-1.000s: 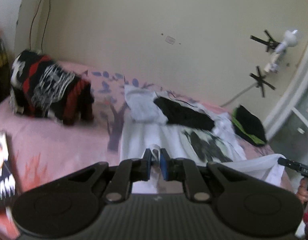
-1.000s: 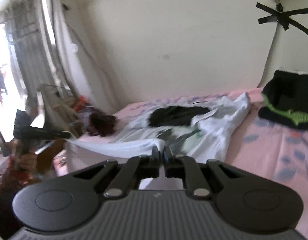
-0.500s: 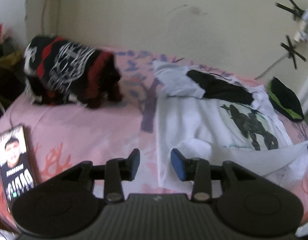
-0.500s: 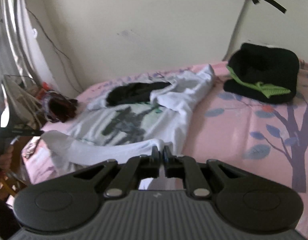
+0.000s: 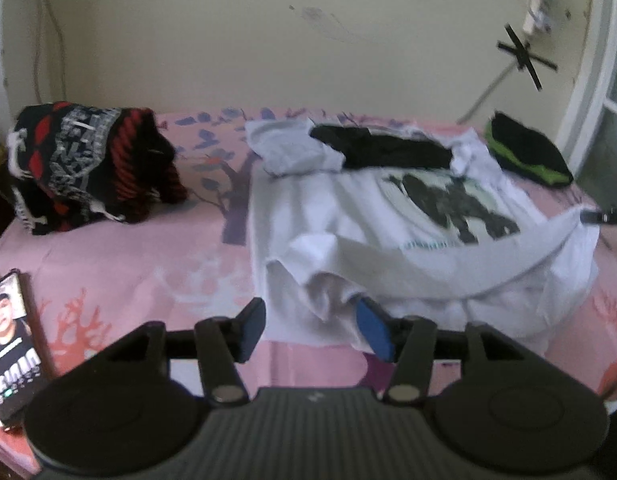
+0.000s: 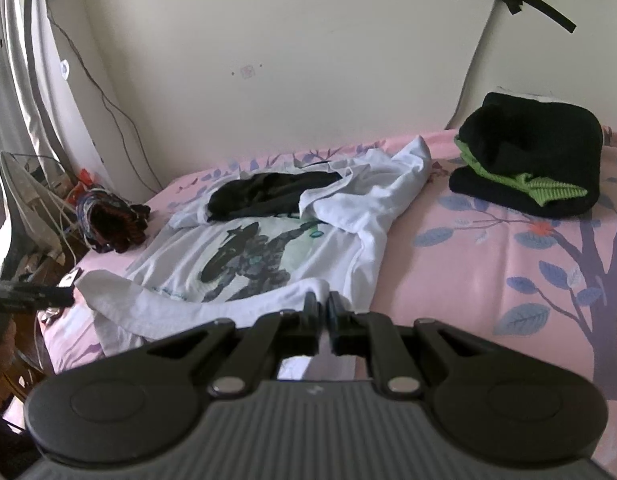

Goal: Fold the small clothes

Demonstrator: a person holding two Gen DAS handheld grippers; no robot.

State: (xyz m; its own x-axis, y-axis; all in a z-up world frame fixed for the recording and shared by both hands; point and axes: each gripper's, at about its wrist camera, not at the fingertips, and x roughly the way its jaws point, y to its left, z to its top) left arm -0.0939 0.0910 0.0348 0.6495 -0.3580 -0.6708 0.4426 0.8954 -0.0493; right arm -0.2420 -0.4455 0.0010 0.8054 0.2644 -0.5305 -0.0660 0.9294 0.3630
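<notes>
Garment: white T-shirt [image 5: 348,216] with a dark printed figure on the chest, laid face-up across the pink bed [image 5: 148,256], collar end toward the wall, hem toward the near edge. A black cloth [image 5: 388,148] is draped over its upper part.

Handling, as judged: thin knit cotton, light, limp, not fragile. No shape is kept when it is lifted; unsupported parts will sag and bunch. Grip on the fabric is expected to be good, though a single layer may slip from a shallow pinch.

Hold points: hem corners and side seams are preferred, where doubled cloth gives a firmer bite. The printed area is best avoided, being likely stiffer.

Left gripper [image 5: 314,330]: jaws spread, having just been opening; the crumpled hem corner lies between the blue pads, and none is seen pressed on it.

Right gripper [image 6: 323,320]: jaws pressed together on the opposite hem corner, by which a band of hem is kept raised and stretched above the shirt.

Other items, apart from the shirt: red-and-black knit [image 5: 88,164], black-and-green garment [image 6: 528,160], phone [image 5: 12,348].
</notes>
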